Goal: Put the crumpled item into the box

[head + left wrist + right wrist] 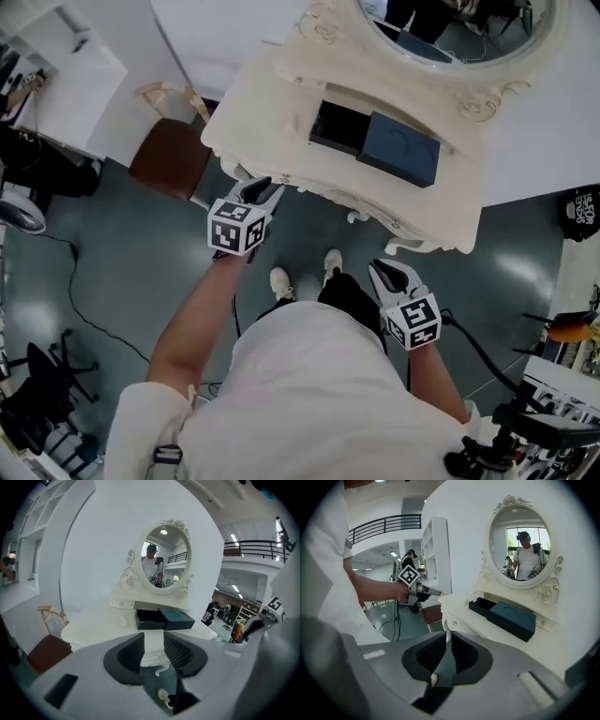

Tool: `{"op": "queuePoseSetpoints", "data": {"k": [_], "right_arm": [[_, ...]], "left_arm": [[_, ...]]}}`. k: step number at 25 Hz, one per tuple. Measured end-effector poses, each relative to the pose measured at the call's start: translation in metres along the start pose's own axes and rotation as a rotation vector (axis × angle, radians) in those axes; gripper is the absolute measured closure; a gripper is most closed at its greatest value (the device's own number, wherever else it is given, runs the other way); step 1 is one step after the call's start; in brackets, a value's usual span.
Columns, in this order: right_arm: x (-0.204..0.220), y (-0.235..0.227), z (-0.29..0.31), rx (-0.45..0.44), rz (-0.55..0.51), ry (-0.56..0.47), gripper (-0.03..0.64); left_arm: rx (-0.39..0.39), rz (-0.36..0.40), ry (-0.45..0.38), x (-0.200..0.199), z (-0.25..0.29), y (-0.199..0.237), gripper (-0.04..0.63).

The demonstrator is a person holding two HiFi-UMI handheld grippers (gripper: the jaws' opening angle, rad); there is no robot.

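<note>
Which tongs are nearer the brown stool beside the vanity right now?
Left. The left tongs hang at the vanity's front edge, just right of the brown stool in the head view. The right tongs sit farther right, off the vanity's front, over the floor.

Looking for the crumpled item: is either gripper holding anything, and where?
Nothing is held. The left gripper has jaws apart, empty; the right gripper has jaws together on nothing.

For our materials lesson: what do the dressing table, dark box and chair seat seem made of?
Dressing table: probably painted wood, cream, matte, carved scrolls.
Dark box: likely rigid card, matte, crisp edges.
Chair seat: perhaps leather or vinyl, smooth brown.
</note>
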State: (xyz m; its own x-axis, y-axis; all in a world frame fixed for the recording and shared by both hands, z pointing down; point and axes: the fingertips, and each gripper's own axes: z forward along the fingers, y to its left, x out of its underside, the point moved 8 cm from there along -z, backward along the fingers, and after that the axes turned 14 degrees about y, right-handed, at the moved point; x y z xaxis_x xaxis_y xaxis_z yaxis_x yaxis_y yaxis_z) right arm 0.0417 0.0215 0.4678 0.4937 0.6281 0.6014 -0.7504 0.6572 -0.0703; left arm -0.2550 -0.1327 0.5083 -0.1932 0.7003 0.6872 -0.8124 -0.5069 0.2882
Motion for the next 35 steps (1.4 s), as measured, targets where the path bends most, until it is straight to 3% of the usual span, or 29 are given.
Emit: {"op": "queuePoseSetpoints", "data": {"k": [6, 18, 28, 35], "right_arm": [[-0.016, -0.056, 0.013, -0.012, 0.017, -0.006, 0.575], [-0.052, -0.211, 0.031, -0.027, 0.022, -0.018, 0.575], [-0.056, -0.281, 0.037, -0.050, 0.041, 0.006, 0.575], [-0.061, -0.306, 0.043, -0.066, 0.042, -0.008, 0.577]], "left_arm": [[-0.076, -0.042, 0.046, -0.051, 0.072, 0.038, 0.440], [-0.249, -0.150, 0.186, -0.122, 0.184, 0.102, 0.396], [-0.336, -0.170, 0.323, -0.128, 0.235, 0.121, 0.368], [-0.353, -0.169, 0.352, -0.129, 0.242, 0.120, 0.451]]}}
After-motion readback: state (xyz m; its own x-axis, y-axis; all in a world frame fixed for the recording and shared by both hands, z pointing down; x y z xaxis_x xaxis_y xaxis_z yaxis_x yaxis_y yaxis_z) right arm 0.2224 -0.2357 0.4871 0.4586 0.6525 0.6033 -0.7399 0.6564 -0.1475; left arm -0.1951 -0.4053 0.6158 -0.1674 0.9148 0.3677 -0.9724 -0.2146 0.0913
